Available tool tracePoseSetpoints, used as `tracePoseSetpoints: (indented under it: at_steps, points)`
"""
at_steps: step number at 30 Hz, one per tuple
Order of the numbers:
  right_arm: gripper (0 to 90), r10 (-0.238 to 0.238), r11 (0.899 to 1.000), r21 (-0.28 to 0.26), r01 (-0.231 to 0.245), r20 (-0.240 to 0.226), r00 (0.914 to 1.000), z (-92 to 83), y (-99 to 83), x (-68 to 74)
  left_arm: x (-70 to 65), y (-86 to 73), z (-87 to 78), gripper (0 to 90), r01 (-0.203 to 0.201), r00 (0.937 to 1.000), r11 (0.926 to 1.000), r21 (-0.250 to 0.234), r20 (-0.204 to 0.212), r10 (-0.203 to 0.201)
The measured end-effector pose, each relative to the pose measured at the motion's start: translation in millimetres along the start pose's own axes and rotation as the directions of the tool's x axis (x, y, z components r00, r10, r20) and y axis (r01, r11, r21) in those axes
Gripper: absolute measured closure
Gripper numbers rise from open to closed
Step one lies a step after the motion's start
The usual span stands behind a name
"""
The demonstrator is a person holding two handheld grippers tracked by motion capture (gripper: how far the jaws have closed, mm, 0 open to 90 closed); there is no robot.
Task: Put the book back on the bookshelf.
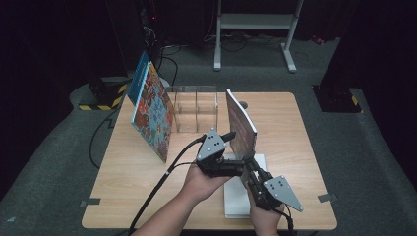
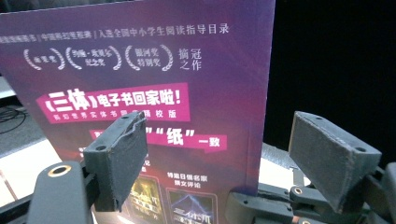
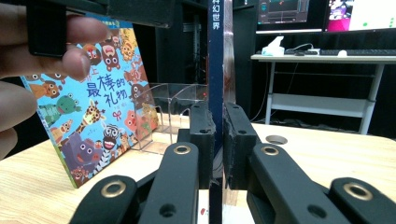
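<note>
Far left on the wooden desk (image 1: pixel 275 128), a children's picture book (image 1: pixel 151 115) with cartoon animals on its cover stands tilted, leaning against a clear acrylic book stand (image 1: pixel 195 109). The stand's dividers are upright and its compartments hold nothing.

The left gripper (image 1: pixel 227 139) is held above the desk, just beside the left face of a purple-covered book (image 1: pixel 241 124). Its jaws stand apart: in the left gripper view one pad (image 2: pixel 122 154) lies in front of the back cover (image 2: pixel 140 70) and the other pad (image 2: pixel 331 156) lies past the book's edge, neither pressing on it.

The purple-covered book stands upright on its lower edge near the desk's middle, spine toward the person, over a white sheet (image 1: pixel 238 191) lying flat on the desk.

The right gripper (image 1: pixel 251 164) is clamped on the book's lower spine; in the right gripper view its two pads (image 3: pixel 203 140) press the dark blue spine (image 3: pixel 215 84) from both sides. A round grommet hole (image 3: pixel 276 139) sits in the desk surface beyond.
</note>
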State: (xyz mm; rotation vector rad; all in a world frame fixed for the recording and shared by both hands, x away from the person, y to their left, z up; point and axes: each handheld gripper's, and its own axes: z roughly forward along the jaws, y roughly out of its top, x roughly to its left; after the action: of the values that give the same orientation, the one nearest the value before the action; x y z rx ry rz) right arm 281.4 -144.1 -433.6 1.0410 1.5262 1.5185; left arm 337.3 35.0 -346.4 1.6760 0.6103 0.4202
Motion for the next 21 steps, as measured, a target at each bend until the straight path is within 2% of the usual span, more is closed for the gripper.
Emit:
tracePoseSetpoints:
  at_steps: [13,18,21]
  points:
    - [83.9,-0.002,1.0,0.003,0.002,-0.007,1.0,-0.5,-0.3,0.4,-4.2,3.5,8.4,20.7,-0.009,0.9999,0.9999,0.006,-0.01,0.009]
    - [83.8,-0.006,1.0,0.002,0.006,-0.011,0.9999,-0.7,-0.6,0.0,-10.6,3.8,11.7,21.0,-0.038,0.9987,0.9992,0.016,-0.034,0.038]
    - [83.6,-0.006,1.0,0.004,0.006,-0.017,0.9998,-0.9,-1.1,1.3,-12.1,3.7,14.8,21.6,-0.026,0.999,0.9995,0.019,-0.035,0.026]
